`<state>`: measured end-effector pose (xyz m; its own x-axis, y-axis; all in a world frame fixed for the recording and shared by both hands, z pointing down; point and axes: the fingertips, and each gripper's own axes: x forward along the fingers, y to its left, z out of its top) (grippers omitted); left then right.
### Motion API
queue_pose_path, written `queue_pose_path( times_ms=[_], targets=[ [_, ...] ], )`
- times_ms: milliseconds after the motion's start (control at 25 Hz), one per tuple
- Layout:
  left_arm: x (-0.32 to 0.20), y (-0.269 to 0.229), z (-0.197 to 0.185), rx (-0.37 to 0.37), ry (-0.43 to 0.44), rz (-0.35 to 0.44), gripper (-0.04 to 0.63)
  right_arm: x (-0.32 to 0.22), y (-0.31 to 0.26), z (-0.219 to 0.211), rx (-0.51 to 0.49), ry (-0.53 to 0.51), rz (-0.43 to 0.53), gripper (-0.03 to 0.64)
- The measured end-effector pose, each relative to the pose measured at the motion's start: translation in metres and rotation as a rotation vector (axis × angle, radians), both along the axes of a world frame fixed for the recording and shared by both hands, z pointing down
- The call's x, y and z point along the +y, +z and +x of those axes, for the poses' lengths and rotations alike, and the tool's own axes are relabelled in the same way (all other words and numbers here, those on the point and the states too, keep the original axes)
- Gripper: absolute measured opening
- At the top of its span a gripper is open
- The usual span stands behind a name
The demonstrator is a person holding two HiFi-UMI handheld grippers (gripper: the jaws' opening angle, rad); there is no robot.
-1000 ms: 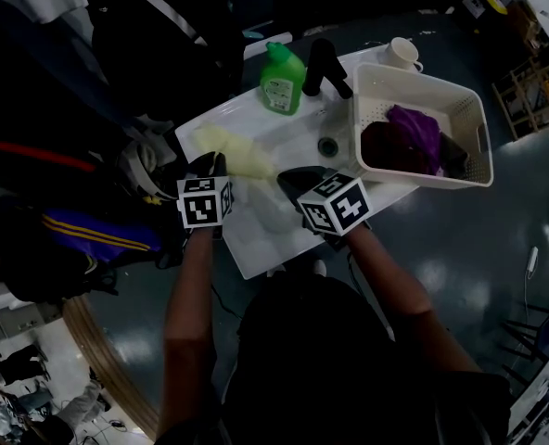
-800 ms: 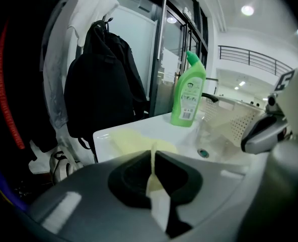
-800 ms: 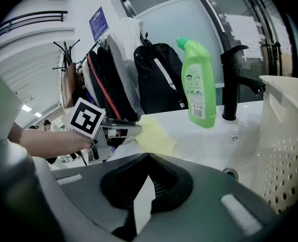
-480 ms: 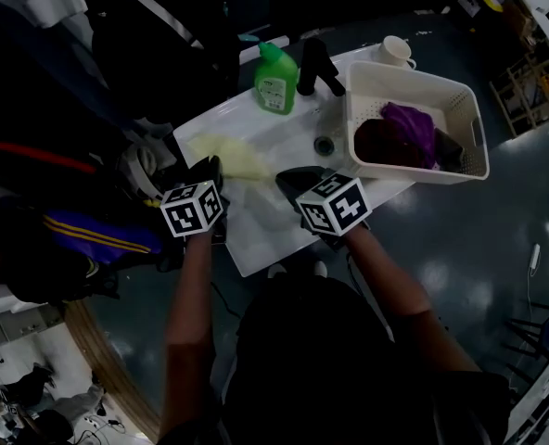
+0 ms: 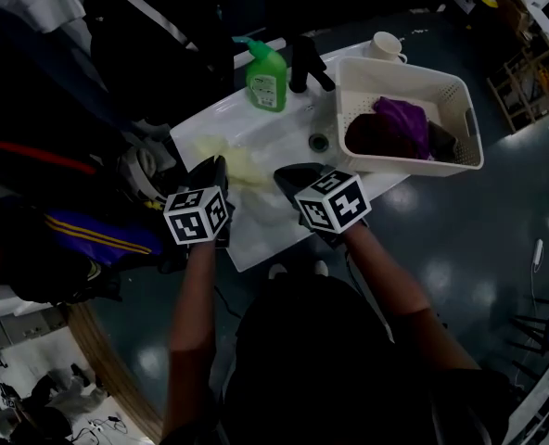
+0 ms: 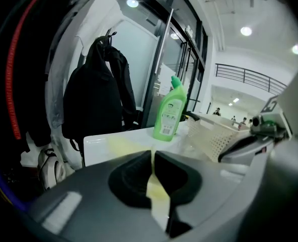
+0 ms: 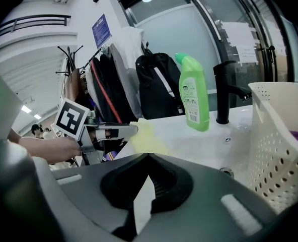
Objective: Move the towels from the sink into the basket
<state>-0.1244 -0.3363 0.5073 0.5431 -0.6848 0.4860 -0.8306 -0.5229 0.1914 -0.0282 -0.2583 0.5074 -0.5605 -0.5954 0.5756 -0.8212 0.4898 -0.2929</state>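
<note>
A pale yellow towel [image 5: 230, 160] lies stretched over the left part of the white sink [image 5: 284, 123]. My left gripper [image 5: 217, 172] is shut on its near end, and a strip of the yellow cloth [image 6: 158, 200] is pinched between the pads. In the right gripper view that end hangs lifted at the left gripper [image 7: 131, 130]. My right gripper [image 5: 287, 176] hovers low over the sink's front, shut. A pale sliver shows between its jaws; cloth or sink, I cannot tell. The white basket [image 5: 460, 123] at the right holds a purple towel [image 5: 402, 119] and a dark one [image 5: 372, 137].
A green bottle [image 5: 266, 77] and a black faucet [image 5: 304, 61] stand at the sink's back edge, a white mug [image 5: 386, 44] behind the basket. The drain [image 5: 320, 142] sits beside the basket. Dark coats and bags [image 5: 89, 109] hang close at the left.
My left gripper has pulled back and up, taking the yellow towel's near end with it. The right gripper has stayed in place.
</note>
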Motion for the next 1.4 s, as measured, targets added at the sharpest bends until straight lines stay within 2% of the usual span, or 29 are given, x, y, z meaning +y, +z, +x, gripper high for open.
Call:
queue_pose_path(
  times_ms=[240,840,1400],
  targets=[
    [0.006,-0.028,0.011,0.026,0.024,0.045,0.014,0.007,-0.007,0.004,0.000,0.008,0.018,-0.002],
    [0.032,-0.081,0.065,0.063,0.161,0.109,0.014,0.022,-0.039,0.036,0.005,0.064,0.077,-0.002],
    [0.058,-0.128,0.145,0.112,0.334,0.142,0.014,0.046,-0.068,0.089,0.014,0.167,0.118,-0.002]
  ],
)
